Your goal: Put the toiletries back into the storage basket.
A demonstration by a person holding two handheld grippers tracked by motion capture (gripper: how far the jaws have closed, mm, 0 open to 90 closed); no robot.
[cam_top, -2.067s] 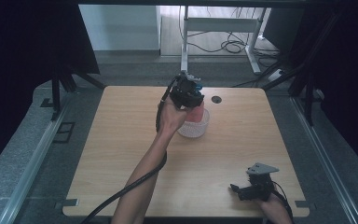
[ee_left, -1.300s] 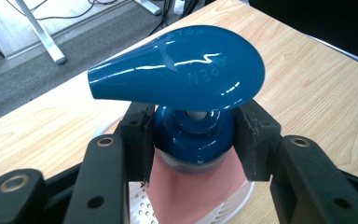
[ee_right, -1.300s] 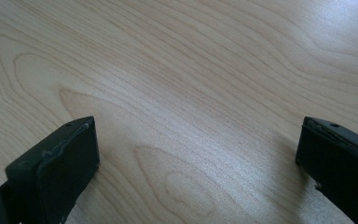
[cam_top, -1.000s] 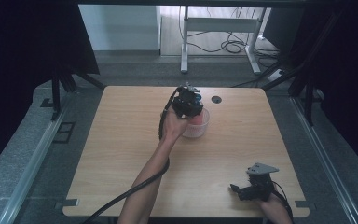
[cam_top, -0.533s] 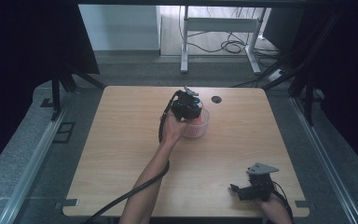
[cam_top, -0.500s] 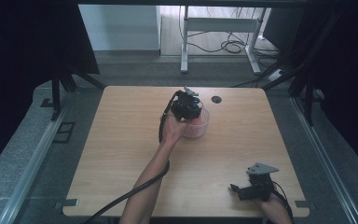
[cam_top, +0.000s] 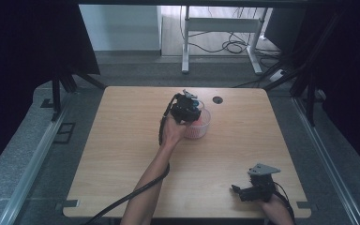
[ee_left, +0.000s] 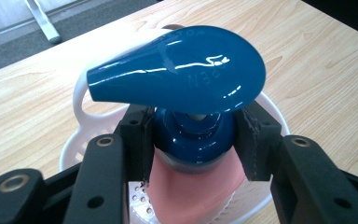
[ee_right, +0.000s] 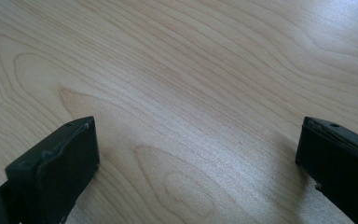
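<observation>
The left tool (ee_left: 191,140) clamps the blue collar of a pump bottle (ee_left: 186,135), one black pad on each side just under the broad blue pump head (ee_left: 182,74); gripping at the neck, below the overhanging head, probably keeps the bottle from slipping out downward, since the head would catch on the pads; the pink body of the bottle hangs upright below the tool, over the inside of a white perforated basket (ee_left: 81,140), and whether its base rests on the basket floor cannot be told; in the high view the person's left hand (cam_top: 172,132) holds that tool over the basket (cam_top: 201,127) near the far middle of the counter (cam_top: 122,154), so the bottle looks to be either going in or coming out, which is a judgement only; a curved white handle rises behind the pump head; further right on the counter sits a small dark round port (cam_top: 217,100), well apart from the basket; at the near right corner the right tool (cam_top: 241,192) lies low by the counter's edge, likely parked out of the way; its own view shows its pads (ee_right: 56,158) standing wide with nothing between them but bare wood grain
</observation>
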